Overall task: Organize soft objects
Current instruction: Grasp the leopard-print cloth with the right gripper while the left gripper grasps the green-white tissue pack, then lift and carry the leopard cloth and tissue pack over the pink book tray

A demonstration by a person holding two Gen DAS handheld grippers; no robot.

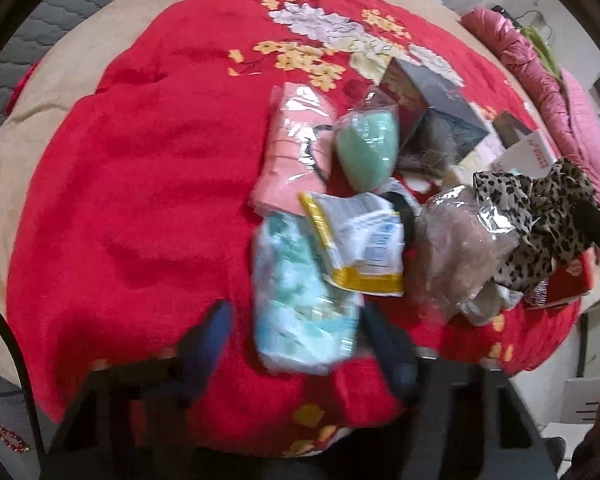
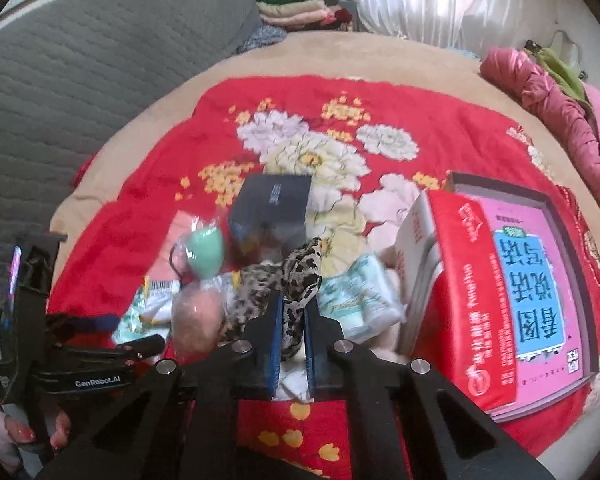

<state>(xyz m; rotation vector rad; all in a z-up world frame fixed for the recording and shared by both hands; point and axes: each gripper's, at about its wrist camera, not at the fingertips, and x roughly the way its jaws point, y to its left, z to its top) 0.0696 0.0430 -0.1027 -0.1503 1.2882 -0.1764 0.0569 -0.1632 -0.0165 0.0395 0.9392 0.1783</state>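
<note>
A pile of soft things lies on a red flowered blanket [image 1: 140, 200]. My left gripper [image 1: 296, 312] hangs over a pale blue and white packet [image 1: 300, 280]. Its blurred fingers stand on either side of the packet, and a strip of red shows between the left finger [image 1: 212, 340] and the packet. My right gripper [image 2: 293, 304] is shut on a leopard-print cloth [image 2: 296, 276], which rises from the pile. In the left wrist view that leopard-print cloth [image 1: 540, 208] hangs at the right. Nearby lie a pink bagged cloth [image 1: 292, 148], a mint green bagged item [image 1: 366, 148] and a beige fluffy bag [image 1: 456, 248].
A yellow-edged packet [image 1: 360, 240] overlaps the blue one. A dark box [image 2: 272, 204] sits behind the pile, and a red and pink book [image 2: 520, 280] lies to its right with a tissue pack [image 2: 360, 300] beside it. Pink quilts [image 2: 560, 120] line the bed's right edge.
</note>
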